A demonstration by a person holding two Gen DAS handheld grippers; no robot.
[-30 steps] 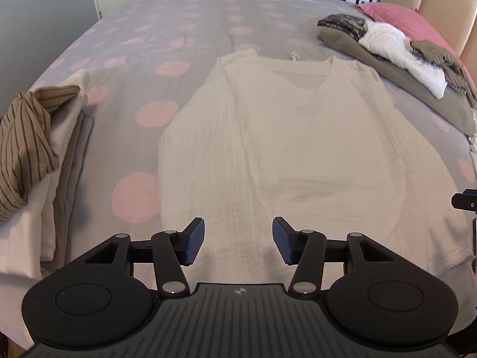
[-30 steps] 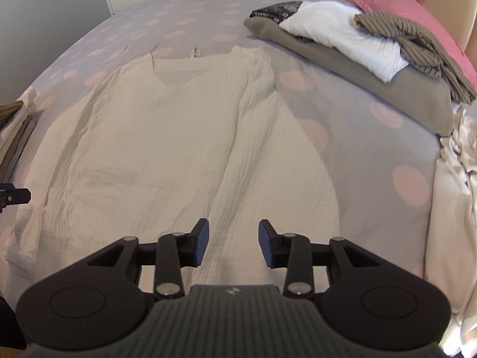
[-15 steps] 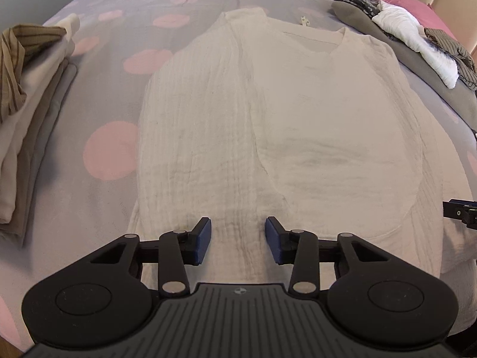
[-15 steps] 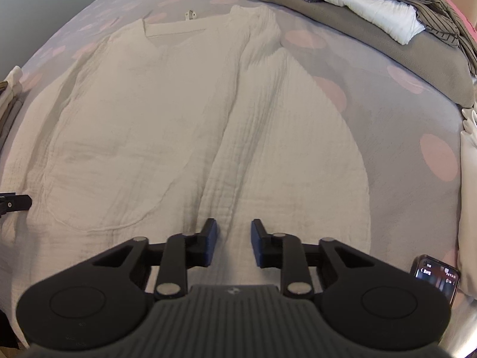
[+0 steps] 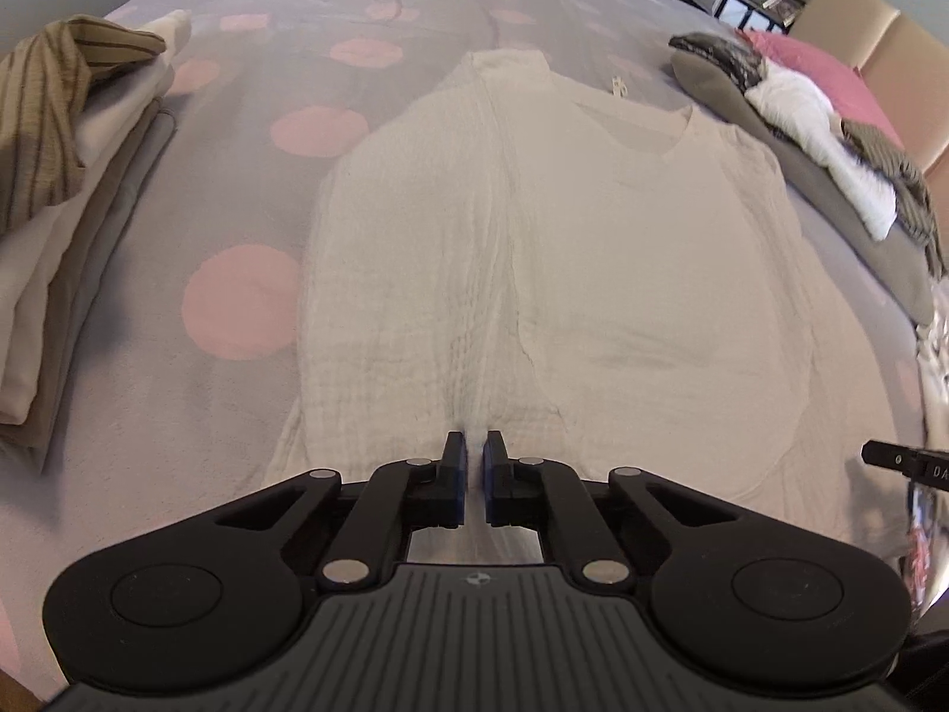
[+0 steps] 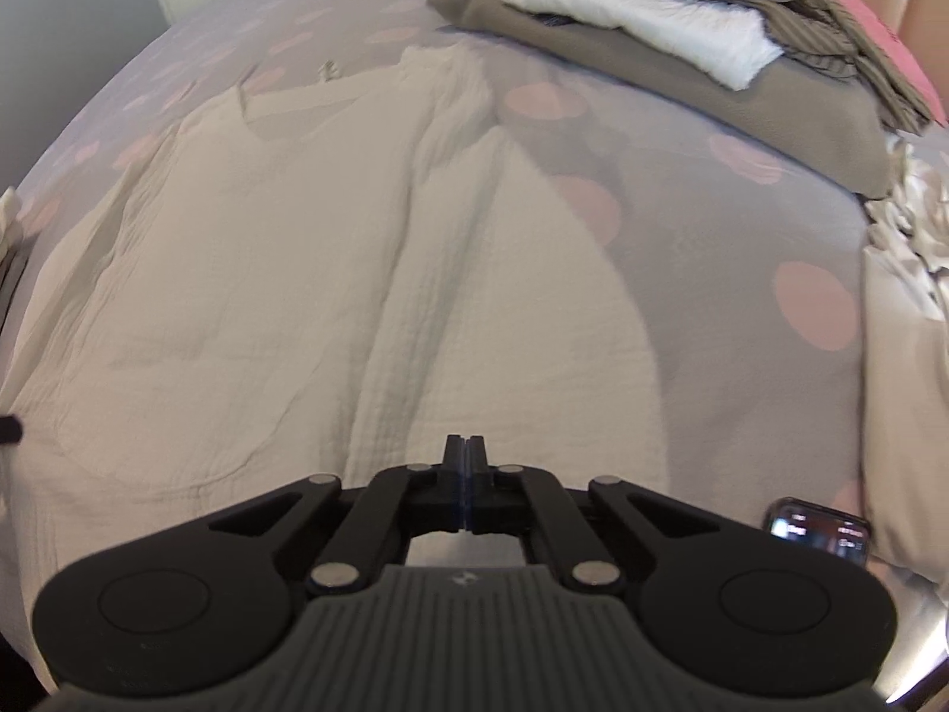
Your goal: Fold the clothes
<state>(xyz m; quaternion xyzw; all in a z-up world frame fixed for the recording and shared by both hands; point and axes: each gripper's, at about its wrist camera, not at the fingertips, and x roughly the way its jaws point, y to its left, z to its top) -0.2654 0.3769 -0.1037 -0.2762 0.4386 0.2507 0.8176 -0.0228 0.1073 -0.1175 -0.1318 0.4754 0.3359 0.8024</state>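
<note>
Left claw [image 5: 473,455] pinching shirt [image 5: 593,249] hem; right claw [image 6: 466,458] likewise clamped on hem. Lift both evenly, keep hem taut, carry toward collar ahead.

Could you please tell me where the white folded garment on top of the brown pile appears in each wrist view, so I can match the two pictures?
Left wrist view: the white garment lies at the far right edge, on the brown pile beside the pink pillow.
Right wrist view: the white garment lies at the top, right of centre.
Shared landmark: the cream shirt spread on the dotted bedspread.
</note>
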